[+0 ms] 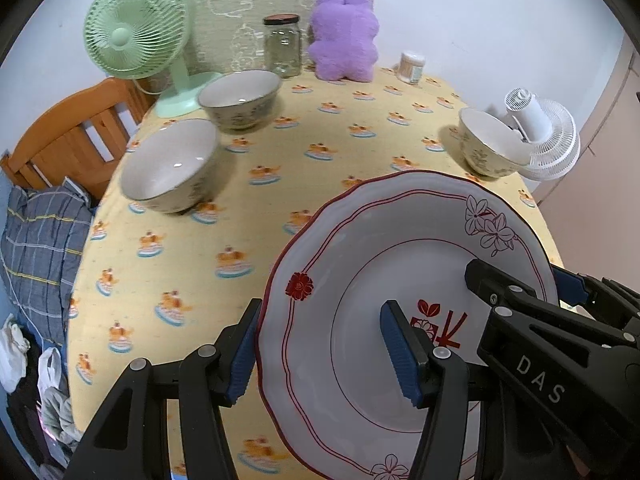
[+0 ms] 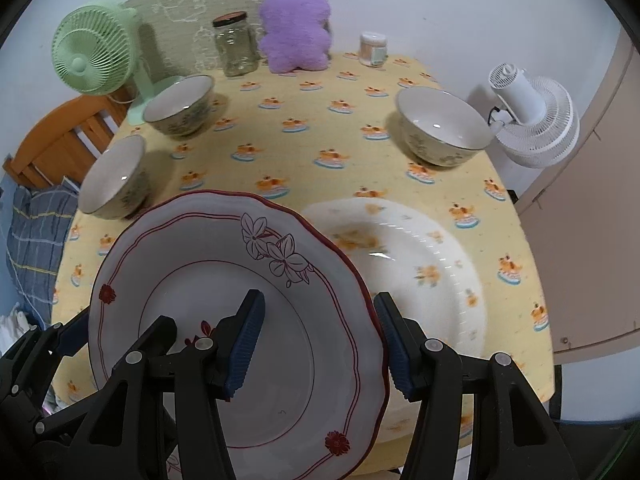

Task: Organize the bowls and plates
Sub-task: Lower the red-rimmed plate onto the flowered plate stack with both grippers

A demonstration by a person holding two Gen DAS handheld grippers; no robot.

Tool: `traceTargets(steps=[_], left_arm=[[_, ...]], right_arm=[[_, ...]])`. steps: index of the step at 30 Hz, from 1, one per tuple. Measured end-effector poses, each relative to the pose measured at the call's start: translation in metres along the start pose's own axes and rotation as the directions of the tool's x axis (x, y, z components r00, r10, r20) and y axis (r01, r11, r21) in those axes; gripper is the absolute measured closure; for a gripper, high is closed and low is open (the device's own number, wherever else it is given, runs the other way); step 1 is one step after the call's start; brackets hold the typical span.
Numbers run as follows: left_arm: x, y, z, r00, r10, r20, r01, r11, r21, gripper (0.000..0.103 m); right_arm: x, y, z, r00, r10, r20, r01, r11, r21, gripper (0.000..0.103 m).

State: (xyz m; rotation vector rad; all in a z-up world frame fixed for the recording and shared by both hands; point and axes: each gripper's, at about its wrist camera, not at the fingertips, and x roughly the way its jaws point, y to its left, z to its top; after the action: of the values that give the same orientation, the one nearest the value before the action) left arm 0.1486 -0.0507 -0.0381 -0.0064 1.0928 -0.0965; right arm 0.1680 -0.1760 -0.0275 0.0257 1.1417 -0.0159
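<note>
A white plate with a red scalloped rim (image 1: 360,240) (image 2: 192,264) hangs above the yellow tablecloth, held from both sides. My left gripper (image 1: 320,320) is shut on its left rim, one pad outside the edge and one over the well. On the opposite rim my right gripper (image 2: 320,312) is shut likewise, and it shows in the left wrist view as the right gripper (image 1: 524,280). A white plate with orange flowers (image 2: 420,264) lies on the table, partly under the held plate. Three floral bowls (image 2: 116,178) (image 2: 180,104) (image 2: 442,128) stand upright and apart.
Along the back stand a green fan (image 1: 136,28), a glass jar (image 1: 282,44), a purple plush toy (image 1: 344,34) and a small tub (image 1: 412,66). A white fan (image 2: 532,120) sits at the right edge. A wooden chair (image 1: 72,132) and checked cloth are left.
</note>
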Motion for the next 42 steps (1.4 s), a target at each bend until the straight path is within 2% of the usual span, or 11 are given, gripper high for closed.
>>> traceTargets(steps=[12, 19, 32, 42], left_arm=[[0.031, -0.062, 0.009, 0.998, -0.028, -0.050, 0.028, 1.000, -0.003, 0.043], [0.048, -0.089, 0.010, 0.996, -0.035, -0.079, 0.035, 0.999, -0.003, 0.043], [0.066, -0.103, 0.013, 0.995, 0.015, -0.101, -0.014, 1.000, 0.008, 0.043], [0.071, -0.101, 0.015, 0.993, 0.014, -0.118, -0.014, 1.000, 0.001, 0.042]], right_arm=[[0.022, -0.070, 0.007, 0.998, -0.030, -0.052, 0.031, 1.000, 0.007, 0.043], [0.038, -0.097, 0.010, 0.996, -0.042, -0.083, 0.043, 0.999, 0.012, 0.043], [0.056, -0.104, 0.013, 0.994, -0.042, -0.097, 0.042, 0.999, -0.004, 0.043], [0.057, -0.104, 0.014, 0.995, -0.032, -0.093, 0.031, 0.999, -0.009, 0.043]])
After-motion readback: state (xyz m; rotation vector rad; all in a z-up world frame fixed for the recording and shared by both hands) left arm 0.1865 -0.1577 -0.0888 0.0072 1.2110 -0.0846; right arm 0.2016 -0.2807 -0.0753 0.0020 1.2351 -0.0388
